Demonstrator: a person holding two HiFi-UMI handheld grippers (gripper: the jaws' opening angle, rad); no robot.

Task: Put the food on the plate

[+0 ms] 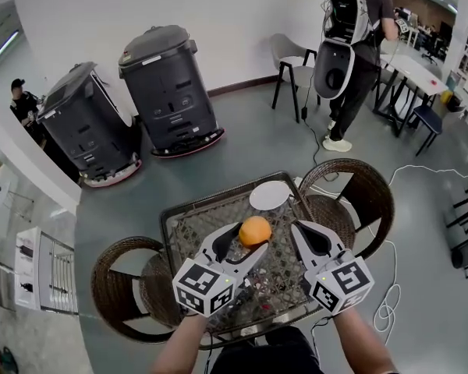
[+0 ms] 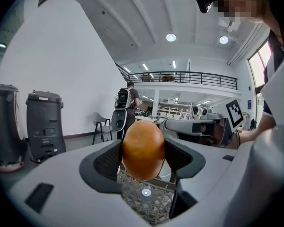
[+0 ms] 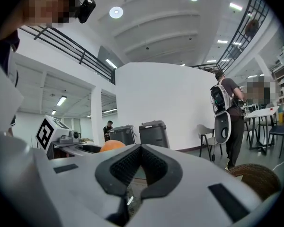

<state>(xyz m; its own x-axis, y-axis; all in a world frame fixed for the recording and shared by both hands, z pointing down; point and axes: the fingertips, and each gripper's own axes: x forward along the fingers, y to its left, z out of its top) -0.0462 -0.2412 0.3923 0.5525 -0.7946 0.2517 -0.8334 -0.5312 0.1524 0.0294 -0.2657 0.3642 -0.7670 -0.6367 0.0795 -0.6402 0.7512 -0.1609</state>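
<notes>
Gripping the orange (image 1: 255, 230) over the bench (image 1: 181, 228) near the plate (image 1: 270, 195), left tongs (image 1: 249, 238) hover beside closed, empty right tongs (image 1: 299, 231).

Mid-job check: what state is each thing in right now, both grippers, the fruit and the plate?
Round orange fruit: gripped, held off the table.
Left gripper: shut on the round orange fruit.
Right gripper: shut, nothing between its jaws.
Round white plate: empty, at the far edge of the woven-top table.

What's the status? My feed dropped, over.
Left gripper shut on orange, above table. Right gripper shut, empty. Plate bare, nothing in the way.
</notes>
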